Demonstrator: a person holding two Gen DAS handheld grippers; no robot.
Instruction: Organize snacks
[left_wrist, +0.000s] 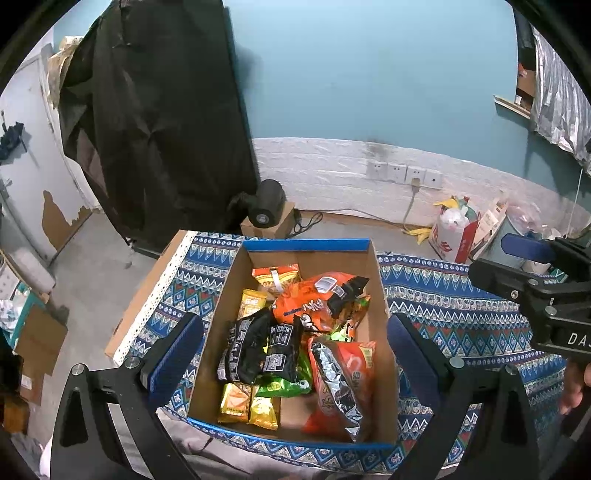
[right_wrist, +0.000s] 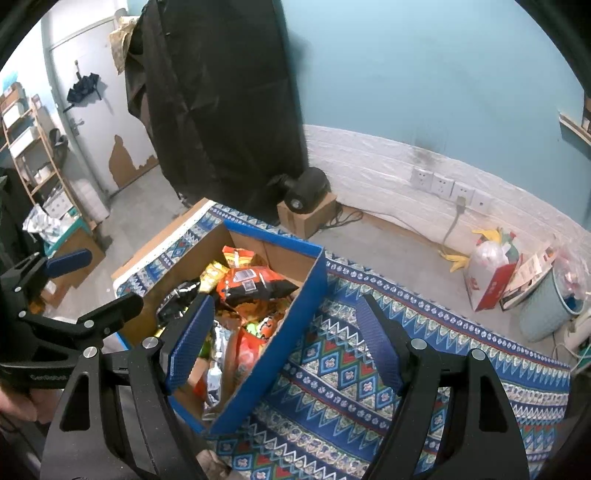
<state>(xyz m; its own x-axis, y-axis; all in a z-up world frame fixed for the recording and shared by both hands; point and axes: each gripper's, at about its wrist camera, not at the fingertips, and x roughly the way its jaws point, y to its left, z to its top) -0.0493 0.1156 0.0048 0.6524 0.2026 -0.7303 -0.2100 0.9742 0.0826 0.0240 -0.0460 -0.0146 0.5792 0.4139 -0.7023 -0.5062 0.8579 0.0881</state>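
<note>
On the patterned cloth (left_wrist: 443, 295), the box (left_wrist: 218, 317) of snack packets (left_wrist: 317, 306) lies straight ahead of and below the empty, spread left gripper (left_wrist: 295, 350), nearer than the equally spread, empty right gripper (right_wrist: 284, 343), whose fingers straddle its right wall.

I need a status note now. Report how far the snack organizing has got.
Done: the snack packets lie heaped in the cardboard box on the patterned cloth, none outside it. In hand: nothing; the left tool and right tool are open and empty. Left: tidying the jumbled heap, perhaps.
</note>
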